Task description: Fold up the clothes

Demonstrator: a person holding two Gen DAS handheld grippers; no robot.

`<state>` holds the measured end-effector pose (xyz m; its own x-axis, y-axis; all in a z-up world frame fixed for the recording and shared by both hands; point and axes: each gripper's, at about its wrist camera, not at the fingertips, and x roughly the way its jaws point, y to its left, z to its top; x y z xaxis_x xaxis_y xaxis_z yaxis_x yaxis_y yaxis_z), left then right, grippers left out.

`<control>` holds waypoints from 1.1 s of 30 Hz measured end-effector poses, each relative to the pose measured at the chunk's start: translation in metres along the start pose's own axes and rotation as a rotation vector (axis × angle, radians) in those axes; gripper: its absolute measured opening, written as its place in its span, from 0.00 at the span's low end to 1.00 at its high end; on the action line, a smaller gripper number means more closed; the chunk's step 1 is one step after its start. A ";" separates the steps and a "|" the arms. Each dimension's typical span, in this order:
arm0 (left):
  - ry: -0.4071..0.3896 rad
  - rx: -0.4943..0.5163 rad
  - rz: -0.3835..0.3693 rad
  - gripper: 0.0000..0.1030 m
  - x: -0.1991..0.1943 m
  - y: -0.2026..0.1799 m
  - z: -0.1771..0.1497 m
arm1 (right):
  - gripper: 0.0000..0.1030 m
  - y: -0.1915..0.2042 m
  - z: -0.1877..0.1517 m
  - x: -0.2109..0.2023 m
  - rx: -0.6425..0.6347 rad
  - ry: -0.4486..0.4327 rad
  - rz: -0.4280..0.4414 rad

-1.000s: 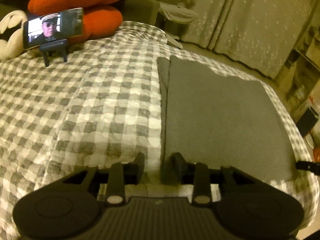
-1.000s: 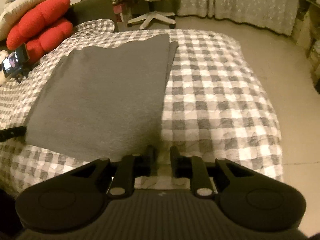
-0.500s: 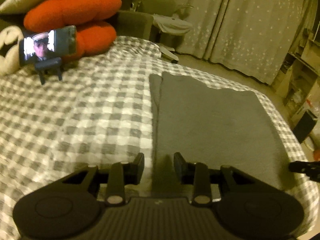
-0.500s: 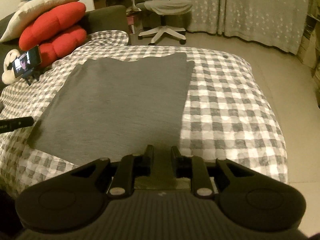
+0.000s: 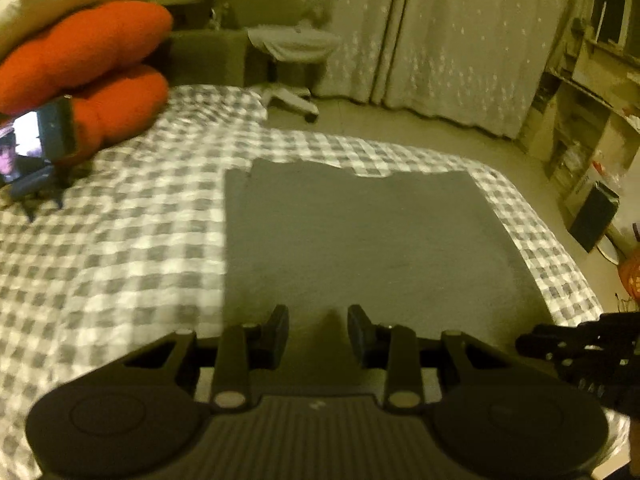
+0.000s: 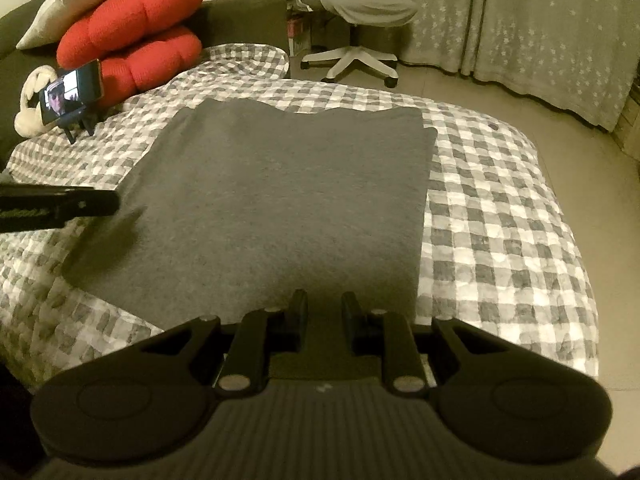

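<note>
Here we see the grey garment (image 6: 280, 200) lying flat and folded on the checked bedspread (image 6: 500, 240), and only the right wrist view shows the office chair (image 6: 356, 28) whole, while the left wrist view alone takes in the shelves (image 5: 592, 112) by the wall. Our left gripper (image 5: 318, 330) has its jaws parted, with nothing visibly clamped, over the garment's near edge. Our right gripper (image 6: 324, 318) likewise stands parted at that edge, gripping nothing.

A dark grey garment (image 6: 280, 200) lies flat, folded into a rectangle.
</note>
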<state>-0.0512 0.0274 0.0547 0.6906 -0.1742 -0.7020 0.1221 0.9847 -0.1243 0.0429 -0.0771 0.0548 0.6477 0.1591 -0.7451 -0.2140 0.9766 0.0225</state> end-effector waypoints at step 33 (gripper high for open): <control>0.024 0.013 -0.028 0.36 0.058 0.031 0.035 | 0.23 -0.035 0.053 0.047 0.038 0.038 0.036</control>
<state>0.0182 0.0480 0.0346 0.6694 -0.2016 -0.7150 0.1507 0.9793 -0.1350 0.1196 -0.0965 0.0540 0.6117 0.1891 -0.7681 -0.2081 0.9753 0.0744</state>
